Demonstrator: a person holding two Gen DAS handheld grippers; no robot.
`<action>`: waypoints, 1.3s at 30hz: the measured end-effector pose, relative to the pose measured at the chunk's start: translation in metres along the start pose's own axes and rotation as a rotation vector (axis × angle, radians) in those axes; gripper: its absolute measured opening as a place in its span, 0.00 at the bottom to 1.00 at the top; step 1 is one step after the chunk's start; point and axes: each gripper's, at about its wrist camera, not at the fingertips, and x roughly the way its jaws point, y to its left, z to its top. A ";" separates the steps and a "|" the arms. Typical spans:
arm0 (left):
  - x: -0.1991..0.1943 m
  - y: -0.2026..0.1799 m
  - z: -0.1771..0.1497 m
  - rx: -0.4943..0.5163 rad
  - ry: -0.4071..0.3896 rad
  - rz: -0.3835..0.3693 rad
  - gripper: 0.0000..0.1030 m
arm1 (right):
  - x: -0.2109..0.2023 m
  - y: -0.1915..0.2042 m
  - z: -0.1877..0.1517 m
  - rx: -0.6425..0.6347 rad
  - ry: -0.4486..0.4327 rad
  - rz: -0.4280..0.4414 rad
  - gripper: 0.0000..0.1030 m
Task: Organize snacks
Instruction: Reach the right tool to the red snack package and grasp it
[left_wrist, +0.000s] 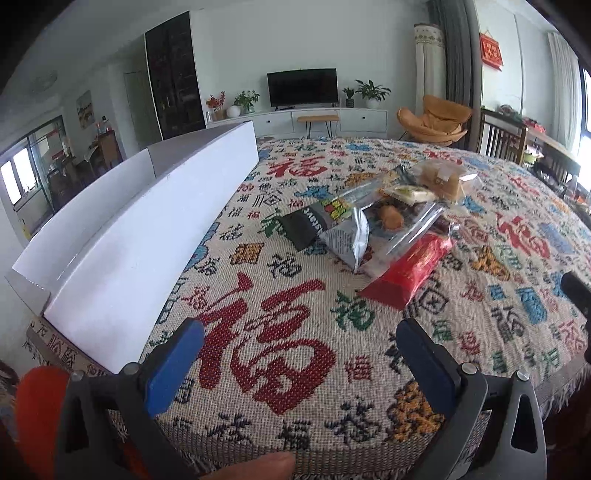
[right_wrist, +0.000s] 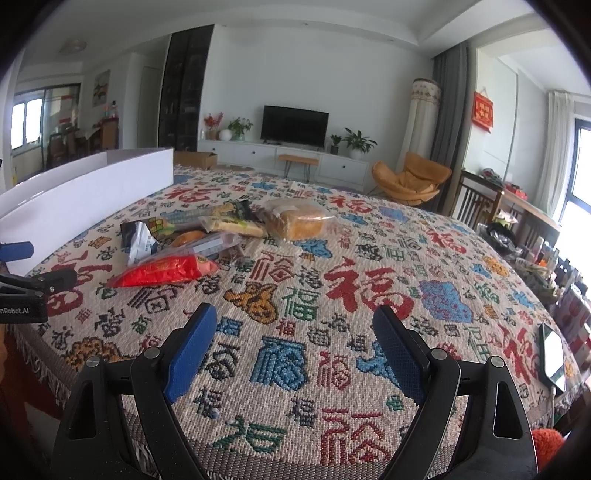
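Observation:
A pile of snacks lies on the patterned tablecloth (left_wrist: 288, 302): a red packet (left_wrist: 410, 267) (right_wrist: 166, 271) nearest, a black and silver bag (left_wrist: 332, 229) (right_wrist: 142, 236), clear packets holding an orange snack (left_wrist: 391, 218), and wrapped bread (left_wrist: 443, 177) (right_wrist: 295, 219) at the back. A long white box (left_wrist: 122, 236) (right_wrist: 74, 192) stands open to the left of the pile. My left gripper (left_wrist: 299, 347) is open and empty, short of the pile. My right gripper (right_wrist: 295, 332) is open and empty, to the right of the pile.
A phone (right_wrist: 552, 356) lies at the table's right edge. The left gripper's side (right_wrist: 26, 284) shows at the left of the right wrist view. A TV, plants, an orange chair and a wooden chair stand beyond the table.

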 end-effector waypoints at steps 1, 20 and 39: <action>0.004 0.001 -0.002 -0.001 0.018 0.001 1.00 | 0.001 0.000 0.000 -0.002 0.003 0.003 0.86; 0.044 0.023 -0.010 -0.022 0.172 -0.118 1.00 | 0.088 0.058 0.050 0.131 0.336 0.389 0.86; 0.048 0.018 -0.012 0.001 0.188 -0.113 1.00 | 0.122 -0.070 0.055 0.091 0.453 0.142 0.86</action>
